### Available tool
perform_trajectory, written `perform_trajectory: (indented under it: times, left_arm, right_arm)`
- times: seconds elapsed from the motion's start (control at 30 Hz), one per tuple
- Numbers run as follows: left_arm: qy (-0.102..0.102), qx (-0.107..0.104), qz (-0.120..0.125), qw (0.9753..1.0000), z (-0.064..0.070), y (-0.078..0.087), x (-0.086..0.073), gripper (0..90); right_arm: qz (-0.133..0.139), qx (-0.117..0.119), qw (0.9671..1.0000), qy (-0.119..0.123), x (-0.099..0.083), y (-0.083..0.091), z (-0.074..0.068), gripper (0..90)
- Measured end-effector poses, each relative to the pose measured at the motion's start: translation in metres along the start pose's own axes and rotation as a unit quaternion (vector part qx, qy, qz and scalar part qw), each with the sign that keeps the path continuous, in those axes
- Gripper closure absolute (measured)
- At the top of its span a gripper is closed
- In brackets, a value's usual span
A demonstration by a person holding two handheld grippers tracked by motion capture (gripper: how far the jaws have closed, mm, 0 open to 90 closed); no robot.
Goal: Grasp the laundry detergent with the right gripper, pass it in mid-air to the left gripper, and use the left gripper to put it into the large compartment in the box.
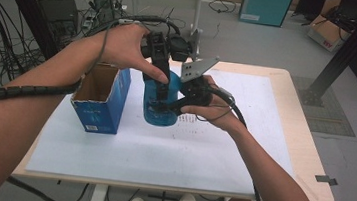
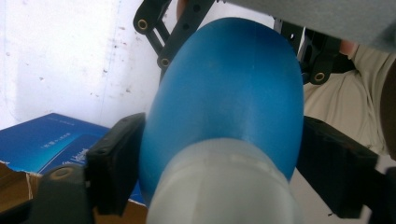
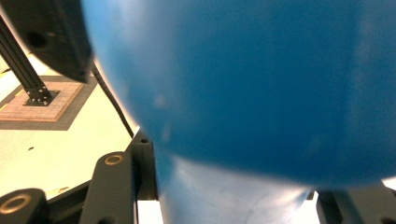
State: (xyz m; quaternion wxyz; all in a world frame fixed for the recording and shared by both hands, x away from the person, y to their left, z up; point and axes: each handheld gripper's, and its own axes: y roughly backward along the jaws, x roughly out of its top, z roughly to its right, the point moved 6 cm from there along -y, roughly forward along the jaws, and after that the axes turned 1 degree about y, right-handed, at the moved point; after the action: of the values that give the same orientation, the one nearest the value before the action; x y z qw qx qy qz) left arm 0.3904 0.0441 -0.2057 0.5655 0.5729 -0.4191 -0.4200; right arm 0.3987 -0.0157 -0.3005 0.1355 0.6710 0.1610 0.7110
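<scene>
A blue bottle [image 1: 161, 110] stands upright on the white sheet near the middle of the table. My left gripper [image 1: 161, 84] comes down from above. Its jaws press on both sides of the bottle's upper body [image 2: 229, 88], just below a pale whitish cap [image 2: 224, 186]. My right gripper [image 1: 165, 107] reaches in from the right and is shut on the bottle's lower part. In the right gripper view the blue body [image 3: 261, 79] bulges close to the camera, with a paler section [image 3: 224, 196] between the two jaws. Both hands crowd around the bottle and hide much of it.
An open blue cardboard box [image 1: 100, 97] stands just left of the bottle. A white sheet [image 1: 161, 154] covers most of the light wooden table [image 1: 306, 159]. Cables trail from both grippers. A black frame post [image 1: 348, 48] rises on the floor at the right.
</scene>
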Motion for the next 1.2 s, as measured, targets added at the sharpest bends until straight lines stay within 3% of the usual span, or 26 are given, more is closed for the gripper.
perform_trajectory:
  times: [0.33, 1.2]
  left_arm:
    - [0.002, -0.003, -0.002, 1.0, -0.0013, 0.0, -0.0013, 33.3]
    - [-0.005, -0.001, -0.008, 1.0, -0.0003, -0.0082, -0.0035, 35.0]
  right_arm:
    - [-0.001, 0.004, 1.0, 0.001, -0.0004, -0.0013, -0.0014, 43.8]
    - [-0.008, 0.01, 0.9999, 0.006, -0.0056, -0.0065, -0.0023, 43.6]
